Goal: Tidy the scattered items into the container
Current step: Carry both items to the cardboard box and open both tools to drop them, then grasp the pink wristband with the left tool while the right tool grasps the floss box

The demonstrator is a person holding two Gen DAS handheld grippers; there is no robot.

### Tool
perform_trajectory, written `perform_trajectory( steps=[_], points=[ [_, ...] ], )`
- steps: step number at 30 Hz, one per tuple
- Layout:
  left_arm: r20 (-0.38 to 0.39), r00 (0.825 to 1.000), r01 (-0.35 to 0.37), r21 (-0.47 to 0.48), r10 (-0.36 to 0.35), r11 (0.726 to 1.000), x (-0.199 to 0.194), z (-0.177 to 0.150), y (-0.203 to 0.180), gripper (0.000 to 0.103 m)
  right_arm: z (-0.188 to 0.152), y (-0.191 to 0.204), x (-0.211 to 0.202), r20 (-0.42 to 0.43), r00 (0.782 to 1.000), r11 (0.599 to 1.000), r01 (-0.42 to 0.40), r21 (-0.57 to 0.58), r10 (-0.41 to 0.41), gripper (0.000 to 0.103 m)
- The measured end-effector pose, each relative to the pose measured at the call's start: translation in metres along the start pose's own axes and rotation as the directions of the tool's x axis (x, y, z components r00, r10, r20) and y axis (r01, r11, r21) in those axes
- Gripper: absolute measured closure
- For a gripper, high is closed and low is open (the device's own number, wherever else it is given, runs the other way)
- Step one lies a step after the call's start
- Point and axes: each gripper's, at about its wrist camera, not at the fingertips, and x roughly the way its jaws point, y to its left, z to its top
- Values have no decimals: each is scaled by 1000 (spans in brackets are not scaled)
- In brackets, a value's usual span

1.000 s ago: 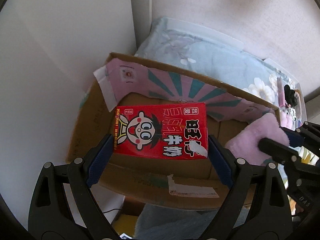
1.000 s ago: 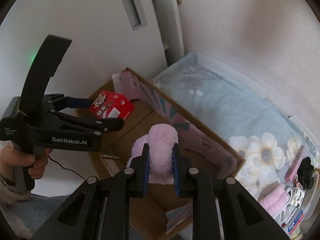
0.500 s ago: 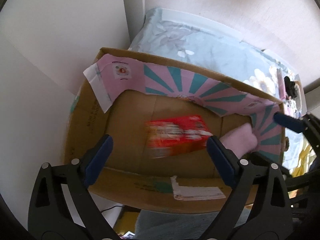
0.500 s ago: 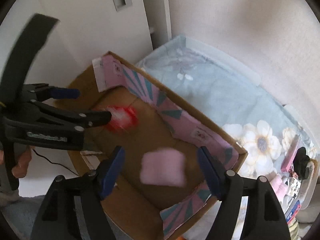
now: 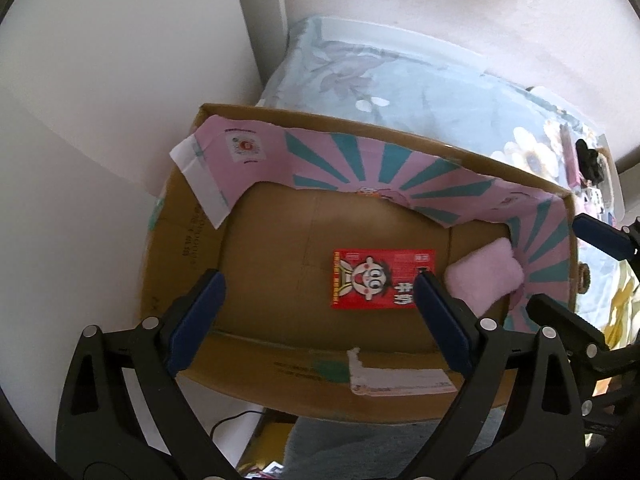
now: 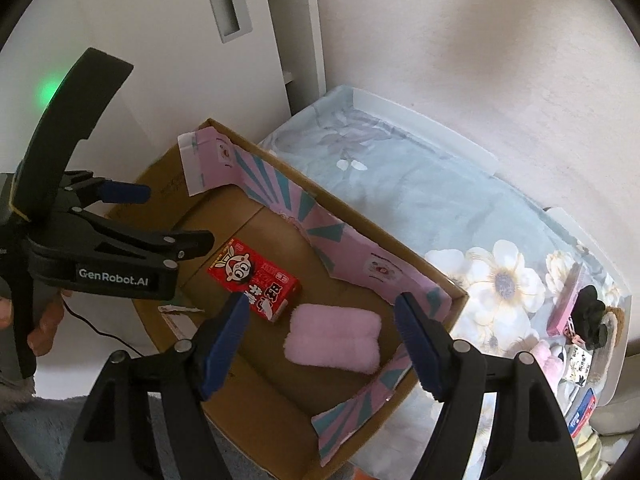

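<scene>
An open cardboard box (image 5: 360, 376) (image 6: 260, 392), lined with pink and teal paper, sits below both grippers. A red milk carton (image 5: 372, 280) (image 6: 248, 276) lies flat on its floor. Beside it, toward the box's right end, rests a pink fluffy roll (image 5: 484, 280) (image 6: 332, 340). My left gripper (image 5: 316, 284) (image 6: 168, 216) hangs open over the carton with nothing between its pads. My right gripper (image 6: 322, 300) stands open above the pink roll, not touching it.
A bed with a pale blue floral sheet (image 6: 400, 184) runs behind the box. Small items lie at its right end: a pink flat case (image 6: 564, 300), a black object (image 6: 592, 312), little packets (image 6: 576, 360). White cabinet fronts (image 6: 160, 40) stand to the left. A hand (image 6: 40, 336) holds the left gripper.
The left gripper let go of the red carton and the right let go of the pink roll. Both items dropped onto the box floor, and both sets of jaws now stand wide.
</scene>
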Motion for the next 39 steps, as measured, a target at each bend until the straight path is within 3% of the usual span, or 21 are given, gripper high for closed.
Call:
perform_trajectory(
  steps=[14, 21, 26, 33, 39],
  points=[
    [76, 997, 20, 97, -27, 995, -34, 11, -45, 8, -15, -23, -29, 72, 997, 997, 25, 69, -30, 32],
    [113, 983, 112, 235, -142, 965, -57, 19, -111, 8, -40, -66, -61, 128, 986, 977, 80, 199, -106, 32],
    [97, 977, 143, 351, -188, 925, -64, 19, -175, 8, -74, -112, -88, 128, 975, 930, 126, 347, -180, 32],
    [59, 972, 175, 466, -228, 867, -58, 18, -259, 8, -120, -177, -123, 86, 952, 829, 210, 519, -295, 32],
    [-11, 974, 204, 479, -227, 854, -23, 19, -316, 8, -153, -227, -130, 13, 947, 759, 248, 602, -321, 32]
  ],
)
